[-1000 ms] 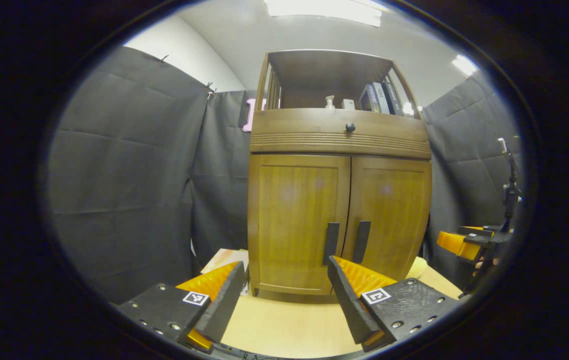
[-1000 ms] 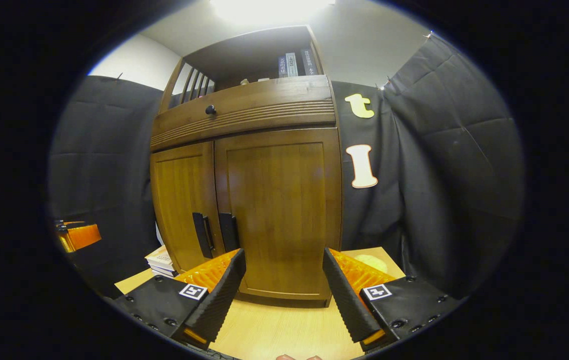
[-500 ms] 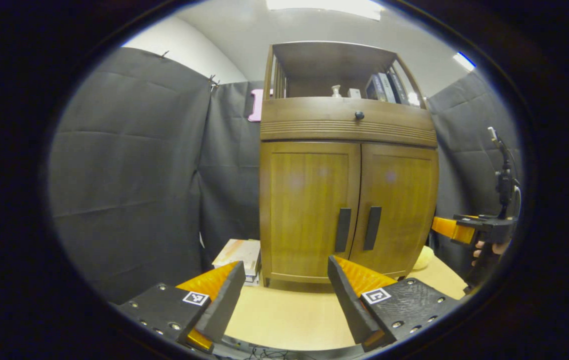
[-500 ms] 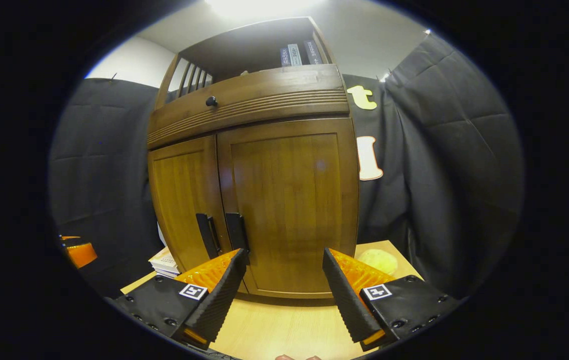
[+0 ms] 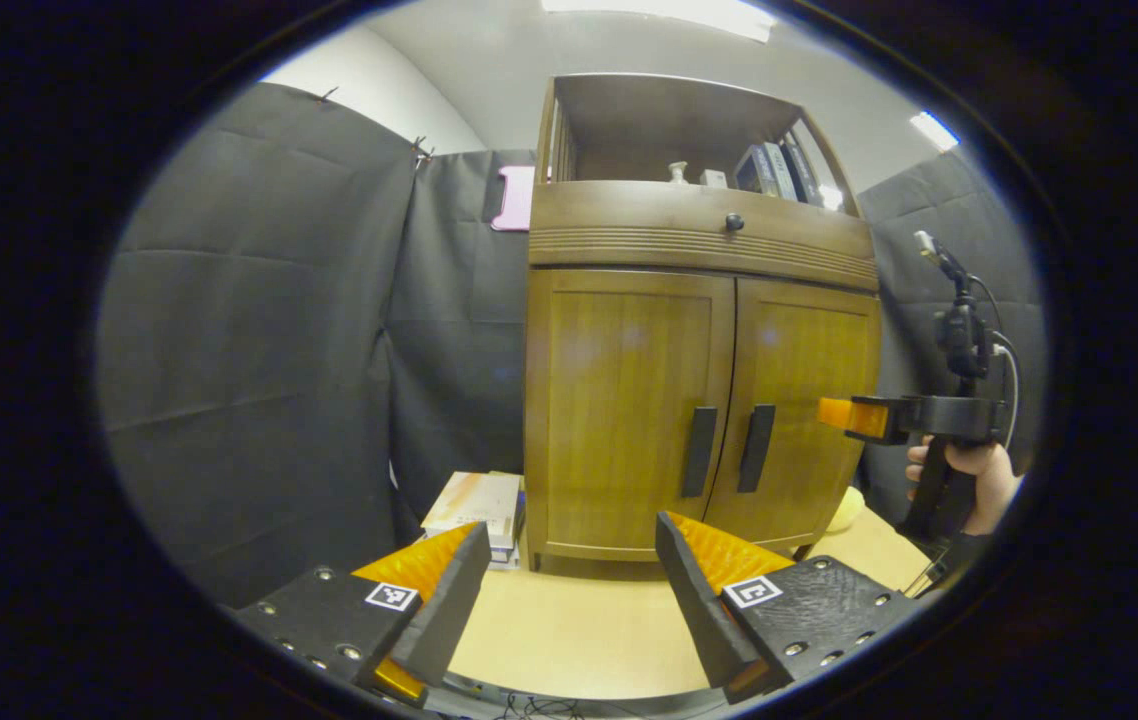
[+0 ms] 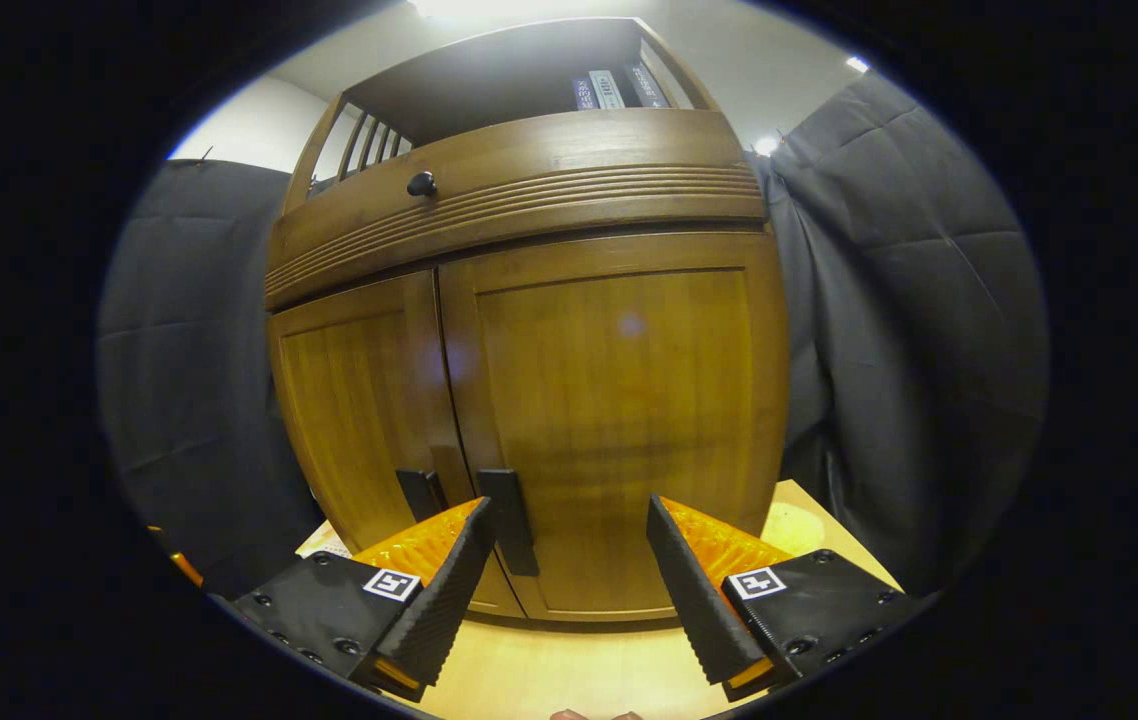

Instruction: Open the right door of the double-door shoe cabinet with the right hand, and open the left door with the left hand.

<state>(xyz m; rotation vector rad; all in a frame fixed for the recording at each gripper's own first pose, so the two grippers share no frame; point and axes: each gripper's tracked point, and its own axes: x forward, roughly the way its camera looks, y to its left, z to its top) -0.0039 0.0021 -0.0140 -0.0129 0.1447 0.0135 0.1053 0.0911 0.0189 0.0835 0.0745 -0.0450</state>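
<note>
A brown wooden shoe cabinet (image 5: 699, 300) stands on a light tabletop with both doors closed. Its left door (image 5: 624, 400) and right door (image 5: 804, 400) each carry a dark vertical handle near the middle seam: left handle (image 5: 698, 452), right handle (image 5: 756, 448). My left gripper (image 5: 569, 545) is open, well back from the cabinet. My right gripper (image 6: 567, 525) is open and close to the right door (image 6: 629, 420), its left finger just beside the right handle (image 6: 509, 520). In the left gripper view a hand holds the right gripper (image 5: 844, 413) in front of the right door.
A drawer with a round knob (image 5: 733, 222) sits above the doors, and an open shelf with books (image 5: 779, 170) tops the cabinet. A stack of books (image 5: 479, 505) lies on the table (image 5: 589, 630) left of the cabinet. Black cloth walls surround the booth.
The right gripper has moved forward and up toward the right door, so the cabinet looms larger in its view. The left gripper has drawn back slightly and tilted up.
</note>
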